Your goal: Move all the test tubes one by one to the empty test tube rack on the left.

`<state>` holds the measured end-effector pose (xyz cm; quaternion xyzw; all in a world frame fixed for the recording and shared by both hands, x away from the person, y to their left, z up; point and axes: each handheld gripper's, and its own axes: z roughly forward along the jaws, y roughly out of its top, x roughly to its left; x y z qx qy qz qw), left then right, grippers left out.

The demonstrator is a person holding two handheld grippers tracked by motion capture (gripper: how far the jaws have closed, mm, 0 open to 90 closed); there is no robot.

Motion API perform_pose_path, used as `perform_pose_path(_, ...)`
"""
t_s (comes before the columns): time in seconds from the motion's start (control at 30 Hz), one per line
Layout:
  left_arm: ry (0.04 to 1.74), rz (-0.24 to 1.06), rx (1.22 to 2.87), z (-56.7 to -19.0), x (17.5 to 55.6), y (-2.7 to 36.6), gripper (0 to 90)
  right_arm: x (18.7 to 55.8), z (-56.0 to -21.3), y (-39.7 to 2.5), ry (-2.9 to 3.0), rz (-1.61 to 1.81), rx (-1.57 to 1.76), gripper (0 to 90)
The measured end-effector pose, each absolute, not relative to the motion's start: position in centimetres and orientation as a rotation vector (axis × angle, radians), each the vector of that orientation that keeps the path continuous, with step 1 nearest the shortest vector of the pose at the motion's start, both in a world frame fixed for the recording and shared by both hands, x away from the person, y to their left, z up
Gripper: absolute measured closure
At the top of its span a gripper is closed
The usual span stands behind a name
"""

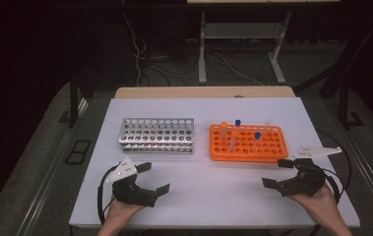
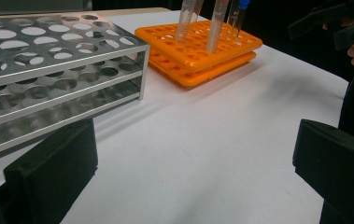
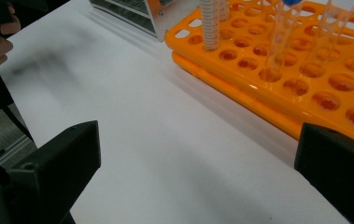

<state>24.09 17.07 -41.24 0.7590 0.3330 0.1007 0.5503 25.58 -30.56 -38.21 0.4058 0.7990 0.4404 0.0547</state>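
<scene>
On the white table: work looks unstarted.
Clear plastic tubes: standing in orange plastic rack, right of centre.
Perforated silver metal rack: holds nothing.
Left gripper: jaws wide, carrying nothing.
Right gripper: jaws wide, carrying nothing, near orange rack.

- A lab-style test bench in a dark room.
- A white desk carries a metal test-tube rack and, just beside it, an orange tube rack with capped tubes standing upright.
- Behind the desk, cables lie on grey carpet by a metal table frame.
</scene>
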Motion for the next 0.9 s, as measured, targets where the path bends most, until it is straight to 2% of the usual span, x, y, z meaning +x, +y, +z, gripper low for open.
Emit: perform_pose_path(0.9, 0.794, 0.238, 1.798, -41.3, 24.0, 17.1, 0.0, 29.7, -36.8, -32.3, 2.437, 1.256, 1.269, 0.1)
